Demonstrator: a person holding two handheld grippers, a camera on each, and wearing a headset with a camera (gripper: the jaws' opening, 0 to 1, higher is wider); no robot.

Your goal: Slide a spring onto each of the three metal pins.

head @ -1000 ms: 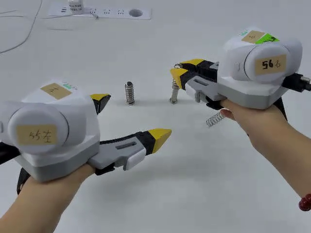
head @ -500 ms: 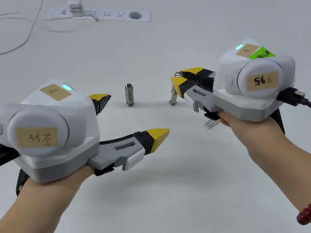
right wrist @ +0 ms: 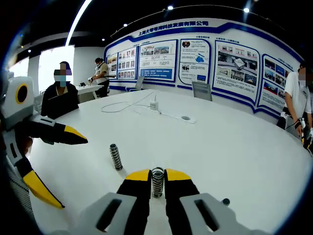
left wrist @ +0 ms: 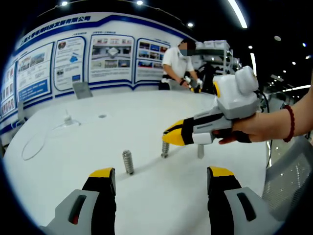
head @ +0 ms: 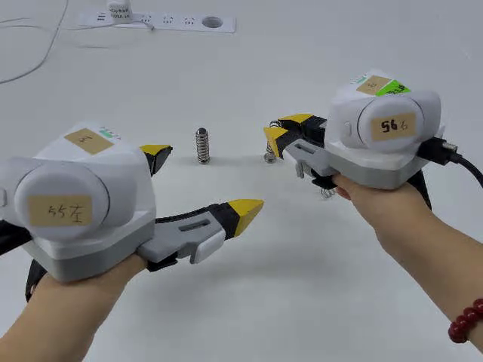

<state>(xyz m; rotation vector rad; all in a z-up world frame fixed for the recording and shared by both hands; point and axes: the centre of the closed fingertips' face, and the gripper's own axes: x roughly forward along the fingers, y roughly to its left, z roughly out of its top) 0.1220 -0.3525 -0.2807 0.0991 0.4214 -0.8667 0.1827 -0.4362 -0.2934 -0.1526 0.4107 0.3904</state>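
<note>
On the white table a metal pin wearing a spring (head: 202, 145) (left wrist: 128, 161) (right wrist: 115, 156) stands upright. To its right my right gripper (head: 284, 128) (right wrist: 157, 182) is shut on a second spring (right wrist: 157, 182), held upright over another pin (head: 269, 157) (left wrist: 165, 148). Beyond it a third, bare pin (left wrist: 200, 151) (right wrist: 225, 201) stands. A loose spring (head: 326, 194) lies half hidden under the right hand. My left gripper (head: 202, 181) (left wrist: 161, 188) hovers open near the front left, short of the first pin, with nothing between its jaws.
A white power strip (head: 167, 20) and a cable (head: 41, 56) lie at the table's far edge. People (right wrist: 59, 95) sit and stand beyond the table, in front of a wall of posters. A grey chair (right wrist: 201, 90) stands at the far side.
My right gripper has come down and slightly toward me with its spring, lowering it on the second pin. The right hand now covers most of the loose spring. The left gripper stayed put.
</note>
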